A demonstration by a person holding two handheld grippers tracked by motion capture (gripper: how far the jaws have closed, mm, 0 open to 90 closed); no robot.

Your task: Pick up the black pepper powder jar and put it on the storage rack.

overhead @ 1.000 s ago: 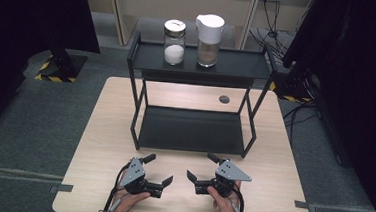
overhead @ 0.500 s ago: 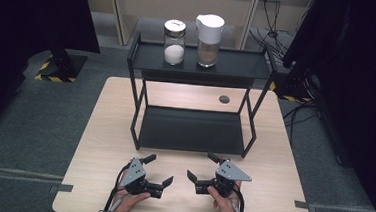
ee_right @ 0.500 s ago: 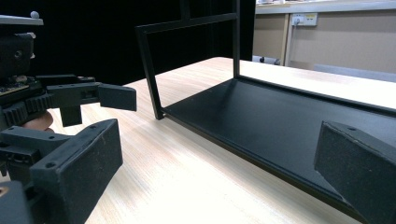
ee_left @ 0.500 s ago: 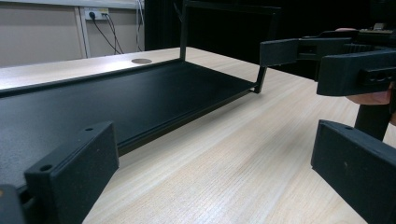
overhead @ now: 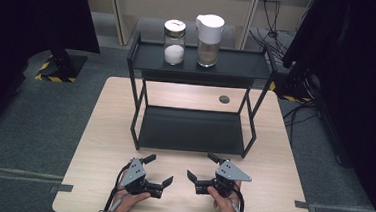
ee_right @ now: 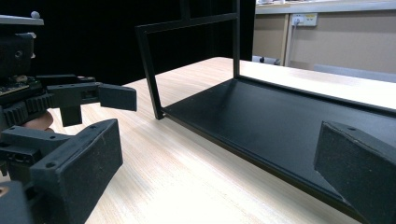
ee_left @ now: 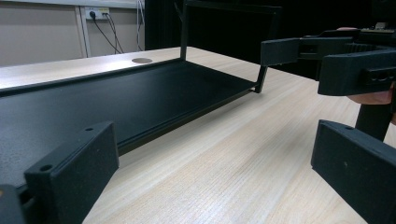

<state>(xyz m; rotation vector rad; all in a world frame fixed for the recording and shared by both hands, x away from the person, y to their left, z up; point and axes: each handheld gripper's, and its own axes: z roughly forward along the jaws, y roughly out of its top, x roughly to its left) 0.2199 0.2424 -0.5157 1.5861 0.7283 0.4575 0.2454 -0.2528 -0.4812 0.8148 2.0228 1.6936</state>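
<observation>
Two grippers at rest, two containers on the rack's top shelf.
Your left gripper and right gripper sit low in the frame on the table, jaws spread wide and holding nothing, tips turned toward each other, likely a ready pose. Nearest work: the glass jar and white-lidded pitcher, side by side at upper centre on the black rack, well apart from both grippers; its lower shelf lies bare.
</observation>
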